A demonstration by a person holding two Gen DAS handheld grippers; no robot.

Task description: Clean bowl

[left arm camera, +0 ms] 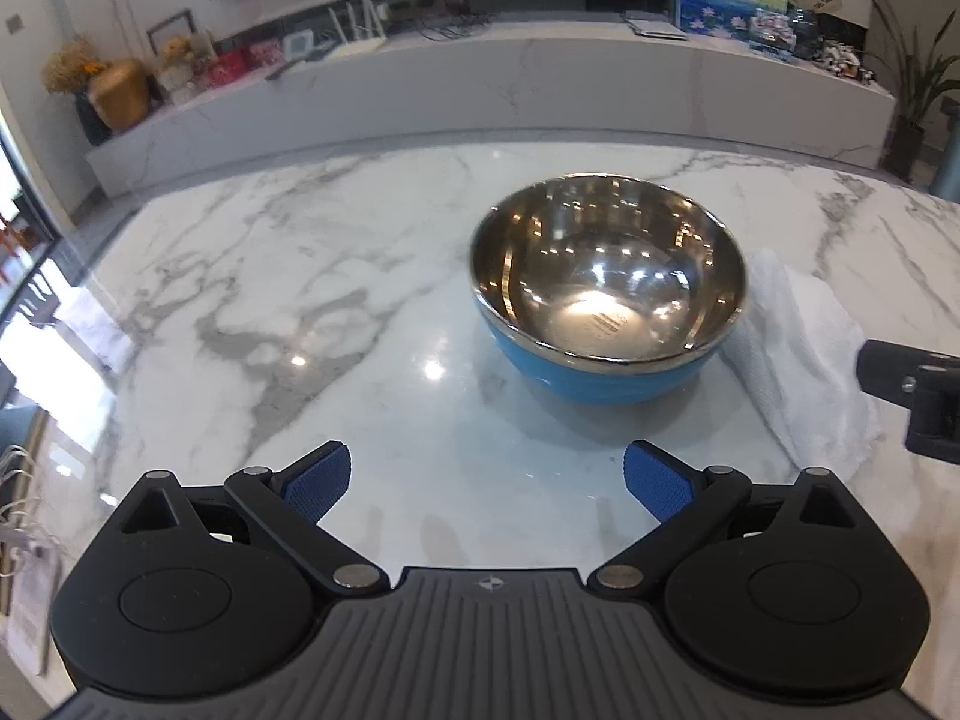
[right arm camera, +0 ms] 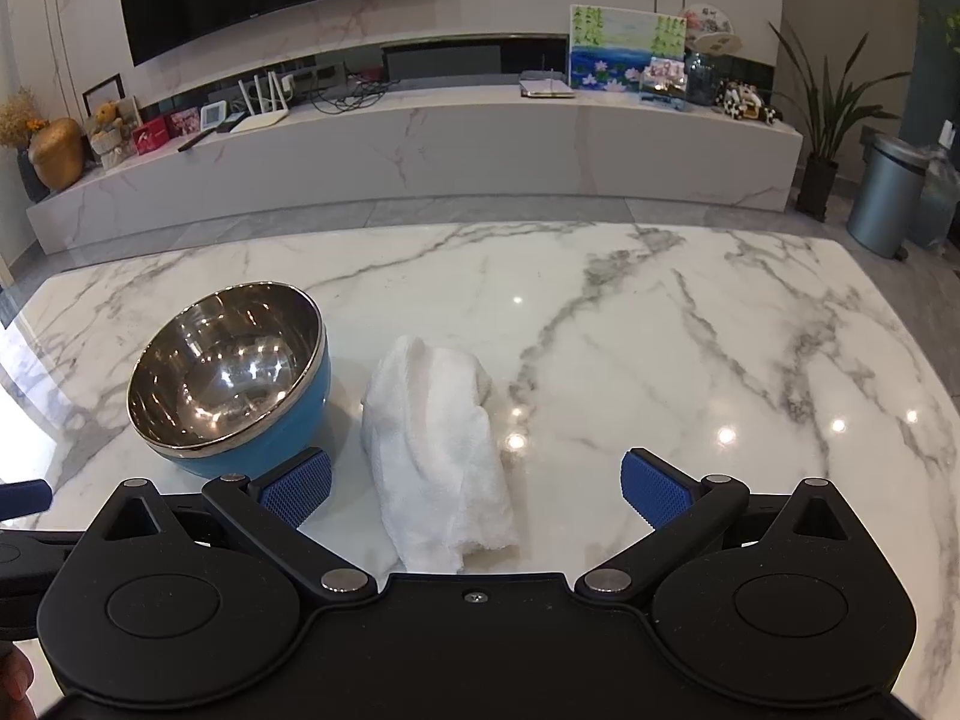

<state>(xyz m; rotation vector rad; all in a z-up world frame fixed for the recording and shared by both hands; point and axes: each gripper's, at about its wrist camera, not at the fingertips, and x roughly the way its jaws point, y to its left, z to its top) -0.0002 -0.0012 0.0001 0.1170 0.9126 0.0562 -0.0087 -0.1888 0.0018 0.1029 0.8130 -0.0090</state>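
We judge the task at its very start: nothing has been wiped yet, and neither claw holds anything. The bowl (left arm camera: 609,294) stands upright on the marble surface (left arm camera: 300,300), steel inside and blue outside. From the left wrist view it sits at about 1 o'clock, ahead of the left claw (left arm camera: 487,480), whose 2 blue pads are wide apart with only bare surface between them. We see nothing in the bowl: no food, no water, no cloth, just reflections of the room and ceiling lights on the polished metal. Whether a thin film or smear is on the steel we cannot tell.

The cloth (right arm camera: 438,450), a white rumpled towel, lies on the surface just beside the bowl, on the bowl's right; whether the 2 touch we cannot tell. In the right wrist view the cloth runs from 12 o'clock down between the pads of the right claw (right arm camera: 477,489), which also stands wide apart and is not closed on the fabric. The bowl is at about 10 o'clock in that view, close to the left pad.

What is left, as we judge it, is everything: close the right claw on the cloth, steady the bowl with the left claw, then rub the inside and the rim.
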